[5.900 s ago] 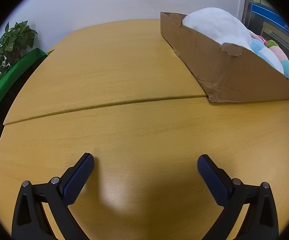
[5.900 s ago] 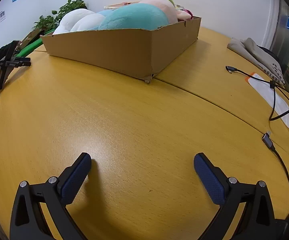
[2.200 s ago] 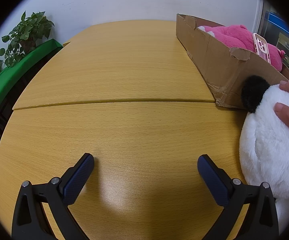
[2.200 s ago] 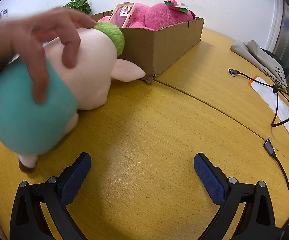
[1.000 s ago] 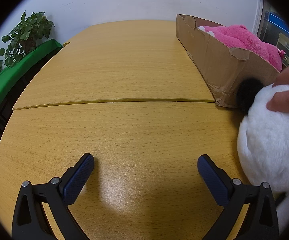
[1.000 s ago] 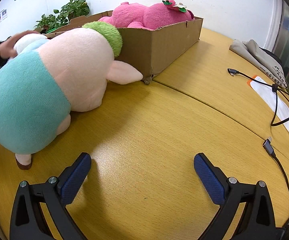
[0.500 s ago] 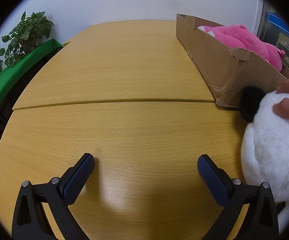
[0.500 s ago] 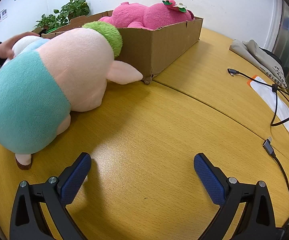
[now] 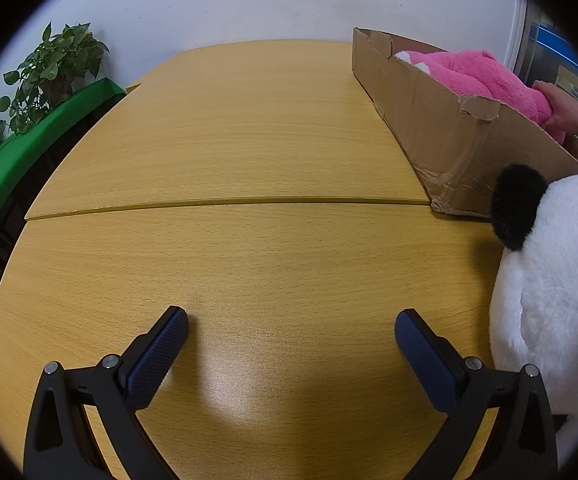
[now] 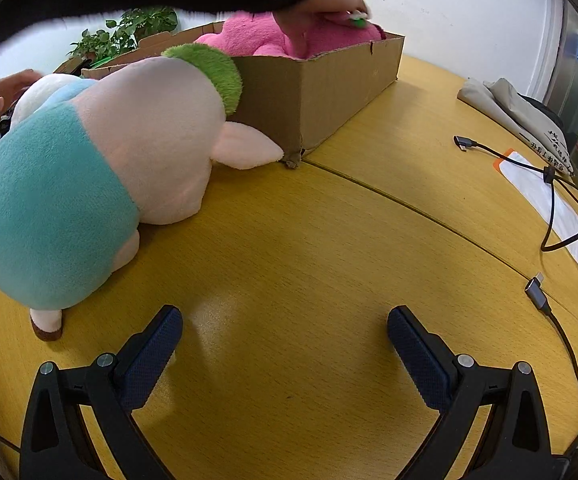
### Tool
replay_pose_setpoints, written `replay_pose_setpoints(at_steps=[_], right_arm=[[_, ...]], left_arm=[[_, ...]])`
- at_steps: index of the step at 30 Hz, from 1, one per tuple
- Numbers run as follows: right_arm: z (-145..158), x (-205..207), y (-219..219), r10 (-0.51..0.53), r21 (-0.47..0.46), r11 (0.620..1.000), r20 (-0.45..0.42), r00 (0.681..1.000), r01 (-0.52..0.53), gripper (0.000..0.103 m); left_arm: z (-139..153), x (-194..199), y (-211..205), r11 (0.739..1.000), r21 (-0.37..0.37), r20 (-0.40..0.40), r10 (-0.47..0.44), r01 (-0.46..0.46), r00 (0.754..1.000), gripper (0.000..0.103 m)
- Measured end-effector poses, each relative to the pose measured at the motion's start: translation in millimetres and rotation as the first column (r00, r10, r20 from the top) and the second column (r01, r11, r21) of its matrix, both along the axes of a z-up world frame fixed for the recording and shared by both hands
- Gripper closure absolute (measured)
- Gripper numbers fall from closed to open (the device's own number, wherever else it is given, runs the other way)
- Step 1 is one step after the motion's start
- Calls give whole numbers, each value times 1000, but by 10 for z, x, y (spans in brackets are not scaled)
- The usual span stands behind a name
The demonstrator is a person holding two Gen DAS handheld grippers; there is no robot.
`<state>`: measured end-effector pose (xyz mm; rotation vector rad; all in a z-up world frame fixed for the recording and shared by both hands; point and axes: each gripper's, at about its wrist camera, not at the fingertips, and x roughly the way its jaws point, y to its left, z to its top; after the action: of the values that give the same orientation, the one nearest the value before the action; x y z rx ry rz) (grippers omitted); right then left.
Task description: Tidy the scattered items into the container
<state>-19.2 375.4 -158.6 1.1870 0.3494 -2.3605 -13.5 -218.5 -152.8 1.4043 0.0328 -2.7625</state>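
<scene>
The worktop (image 10: pixel 329 240) carries two plush toys beside the cardboard box (image 10: pixel 329 92), awaiting pickup; both tongs (image 9: pixel 291 334) (image 10: pixel 285 332) rest spread, empty.

The left gripper (image 9: pixel 291 330) sits low with its jaws spread wide, holding nothing. The right gripper (image 10: pixel 285 328) is likewise agape and empty.
</scene>
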Motion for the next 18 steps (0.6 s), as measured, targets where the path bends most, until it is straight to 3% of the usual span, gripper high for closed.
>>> replay_pose_setpoints(at_steps=[7, 11, 18], right_arm=[[3, -13, 9, -2, 0, 1000, 0, 1000, 2, 0], [3, -15, 10, -2, 0, 1000, 0, 1000, 2, 0], [2, -15, 10, -3, 0, 1000, 0, 1000, 3, 0]], left_arm=[[0, 4, -2, 1000, 2, 0, -3, 3, 1000, 0], [-2, 129, -4, 992, 2, 1, -128, 128, 992, 0], [-3, 172, 2, 990, 1, 1, -139, 139, 990, 0]])
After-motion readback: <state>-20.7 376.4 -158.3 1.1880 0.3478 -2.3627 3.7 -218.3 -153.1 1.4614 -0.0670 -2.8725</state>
